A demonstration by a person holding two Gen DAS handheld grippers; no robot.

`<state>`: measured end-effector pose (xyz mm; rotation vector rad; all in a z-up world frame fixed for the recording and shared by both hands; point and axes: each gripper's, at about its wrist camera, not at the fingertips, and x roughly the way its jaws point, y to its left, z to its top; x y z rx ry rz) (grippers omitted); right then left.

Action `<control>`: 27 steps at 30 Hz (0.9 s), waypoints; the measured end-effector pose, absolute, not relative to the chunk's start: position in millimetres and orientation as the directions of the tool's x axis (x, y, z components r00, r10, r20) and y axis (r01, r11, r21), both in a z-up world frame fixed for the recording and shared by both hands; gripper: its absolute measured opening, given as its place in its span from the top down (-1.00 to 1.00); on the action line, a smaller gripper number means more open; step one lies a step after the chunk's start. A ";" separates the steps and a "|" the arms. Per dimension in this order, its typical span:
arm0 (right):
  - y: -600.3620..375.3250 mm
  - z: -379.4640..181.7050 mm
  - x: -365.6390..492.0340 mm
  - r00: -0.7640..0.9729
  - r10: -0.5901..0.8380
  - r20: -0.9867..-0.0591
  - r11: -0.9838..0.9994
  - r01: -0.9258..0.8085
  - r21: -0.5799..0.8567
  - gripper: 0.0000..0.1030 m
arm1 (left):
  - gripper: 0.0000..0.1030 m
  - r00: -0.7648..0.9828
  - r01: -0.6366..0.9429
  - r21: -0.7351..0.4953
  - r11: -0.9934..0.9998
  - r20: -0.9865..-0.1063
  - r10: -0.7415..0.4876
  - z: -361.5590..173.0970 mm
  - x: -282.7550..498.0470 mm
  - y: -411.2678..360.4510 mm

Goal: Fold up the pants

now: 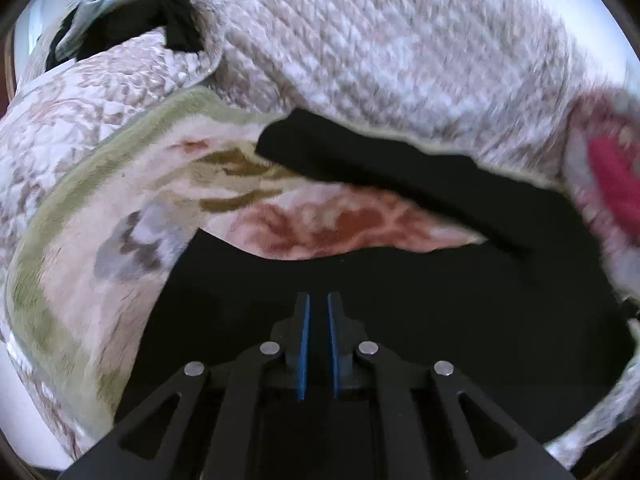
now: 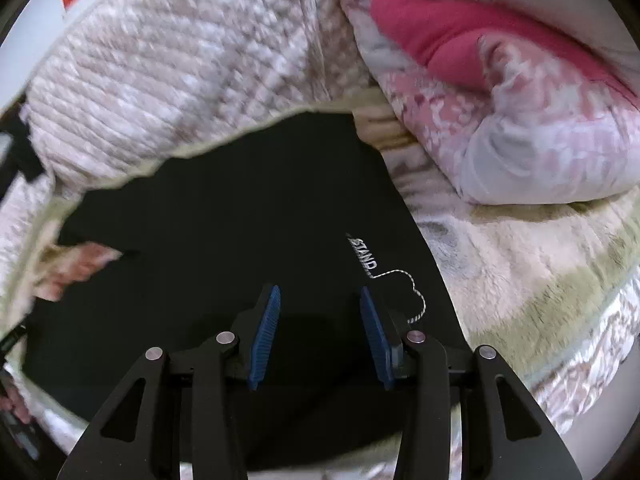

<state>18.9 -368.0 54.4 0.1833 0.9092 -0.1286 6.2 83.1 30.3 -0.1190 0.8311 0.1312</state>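
Pants (image 2: 224, 216) look soft, limp and light on the bed (image 2: 520, 264), so pinch a hem or waistband edge. Your left tongs (image 1: 318, 300) are nearly closed on nothing; your right tongs (image 2: 320, 294) gape wide.

Right tool (image 2: 320, 300) spread wide over black pants (image 2: 240, 208) on blanket (image 2: 520, 264)

Both fisheye views look steeply down from close above a bed. The left wrist view faces a flat black fabric pair of pants (image 1: 400, 300), with a floral fleece blanket (image 1: 100, 208) at 9 o'clock. The right wrist view shares the pants (image 2: 240, 220), plus a bright pink cloth (image 2: 460, 36) at 1 o'clock.
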 end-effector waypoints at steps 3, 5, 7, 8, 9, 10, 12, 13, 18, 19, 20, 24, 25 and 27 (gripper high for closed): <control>-386.7 43.1 18.4 0.594 -0.060 -0.802 0.956 0.266 0.126 0.20 | 0.79 0.596 -0.228 -0.030 0.973 -0.795 0.115 3.8 16.3 96.3; -390.8 47.7 14.7 0.599 -0.089 -0.796 0.950 0.292 0.113 0.22 | 0.79 0.614 -0.230 -0.044 0.972 -0.781 0.110 4.7 12.7 100.0; -388.0 52.6 12.4 0.614 -0.095 -0.784 0.952 0.285 0.108 0.22 | 0.79 0.616 -0.234 -0.030 0.972 -0.778 0.124 9.8 11.2 97.2; -384.6 56.3 13.7 0.630 -0.067 -0.774 0.957 0.261 0.129 0.22 | 0.79 0.617 -0.230 -0.043 0.972 -0.779 0.112 12.8 10.0 96.0; -379.1 59.7 14.6 0.641 -0.056 -0.765 0.963 0.239 0.129 0.22 | 0.79 0.623 -0.221 -0.056 0.974 -0.776 0.097 17.0 9.4 92.5; -371.2 62.0 18.0 0.650 -0.046 -0.759 0.971 0.207 0.117 0.22 | 0.79 0.632 -0.206 -0.059 0.977 -0.771 0.086 21.2 9.6 88.1; -355.2 63.1 29.8 0.646 0.001 -0.763 0.983 0.138 0.118 0.22 | 0.74 0.647 -0.159 -0.067 0.985 -0.761 0.053 29.8 15.6 74.8; -346.6 62.0 37.4 0.642 0.020 -0.767 0.986 0.114 0.121 0.20 | 0.61 0.651 -0.133 -0.079 0.988 -0.758 0.027 33.1 17.8 68.6; -309.9 55.4 58.0 0.623 0.088 -0.777 0.994 -0.007 0.106 0.19 | 0.24 0.661 -0.027 -0.074 0.997 -0.750 -0.038 40.1 37.1 40.7; -303.6 50.9 59.2 0.615 0.092 -0.783 0.995 -0.025 0.097 0.19 | 0.23 0.659 -0.007 -0.073 0.997 -0.750 -0.050 37.5 41.5 37.4; -301.3 47.3 61.3 0.610 0.088 -0.788 0.996 -0.028 0.089 0.19 | 0.23 0.657 -0.008 -0.058 0.998 -0.753 -0.039 33.3 47.6 37.1; -306.1 21.9 71.8 0.540 0.049 -0.840 0.998 0.015 0.067 0.19 | 0.11 0.615 -0.063 -0.058 0.996 -0.788 -0.007 10.3 56.3 48.0; -309.5 20.8 71.7 0.544 0.063 -0.836 0.995 0.025 0.092 0.18 | 0.08 0.621 -0.072 -0.066 0.995 -0.784 -0.006 10.3 55.9 50.3; -308.0 25.1 69.9 0.560 0.067 -0.826 0.995 0.019 0.094 0.18 | 0.09 0.629 -0.072 -0.053 0.996 -0.778 0.004 14.7 53.7 48.6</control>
